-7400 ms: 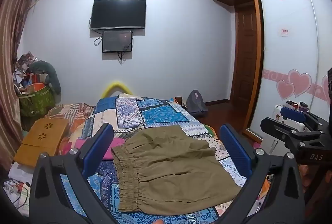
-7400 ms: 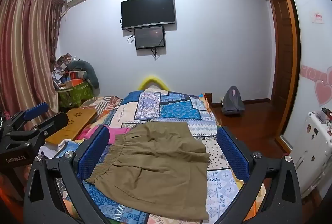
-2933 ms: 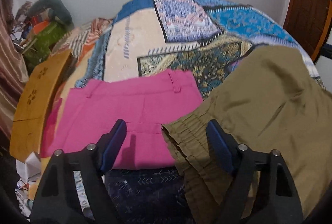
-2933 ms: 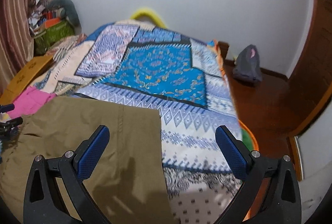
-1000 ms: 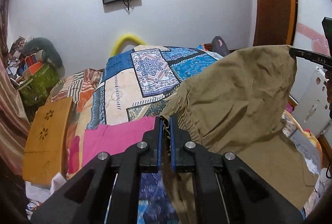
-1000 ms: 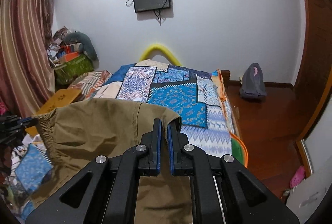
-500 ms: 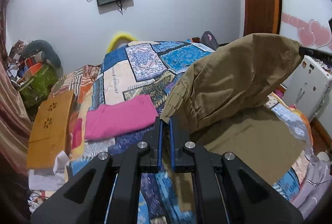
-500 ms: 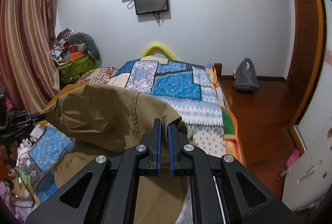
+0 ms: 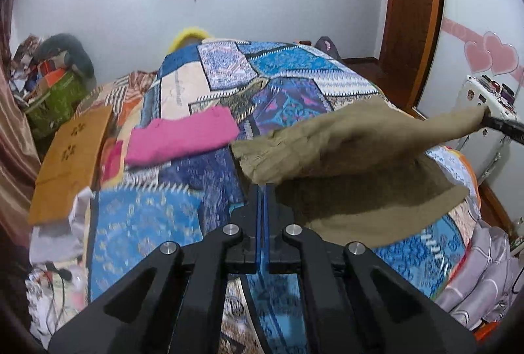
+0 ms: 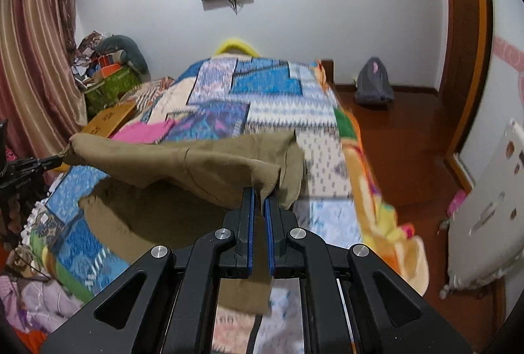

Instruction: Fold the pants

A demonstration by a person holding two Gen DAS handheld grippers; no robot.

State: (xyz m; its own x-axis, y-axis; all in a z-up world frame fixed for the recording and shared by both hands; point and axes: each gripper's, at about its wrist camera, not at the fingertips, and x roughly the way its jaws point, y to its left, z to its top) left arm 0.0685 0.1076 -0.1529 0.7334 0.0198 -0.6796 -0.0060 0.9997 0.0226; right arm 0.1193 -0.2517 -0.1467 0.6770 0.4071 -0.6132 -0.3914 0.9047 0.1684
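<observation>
The olive-brown pants (image 9: 353, 144) hang stretched between my two grippers above the patchwork bed (image 9: 281, 72), with the lower half still lying on the quilt near the front edge. My left gripper (image 9: 262, 190) is shut on the elastic waistband corner. My right gripper (image 10: 258, 196) is shut on the other corner of the pants (image 10: 183, 167). In the left wrist view the right gripper's tip (image 9: 504, 126) shows at the far right, holding the fabric. In the right wrist view the left gripper (image 10: 49, 162) shows at the far left.
Folded pink pants (image 9: 183, 137) lie on the bed's left side. A wooden lap table (image 9: 72, 157) lies at the left edge. Clutter and a green box (image 9: 52, 91) stand in the far left corner. A grey bag (image 10: 373, 85) sits on the wood floor, and a white appliance (image 10: 484, 209) stands right.
Both grippers have pulled back toward the bed's near end and lowered, carrying the held edge of the olive pants over the lower half. The pants now hang flatter and lower.
</observation>
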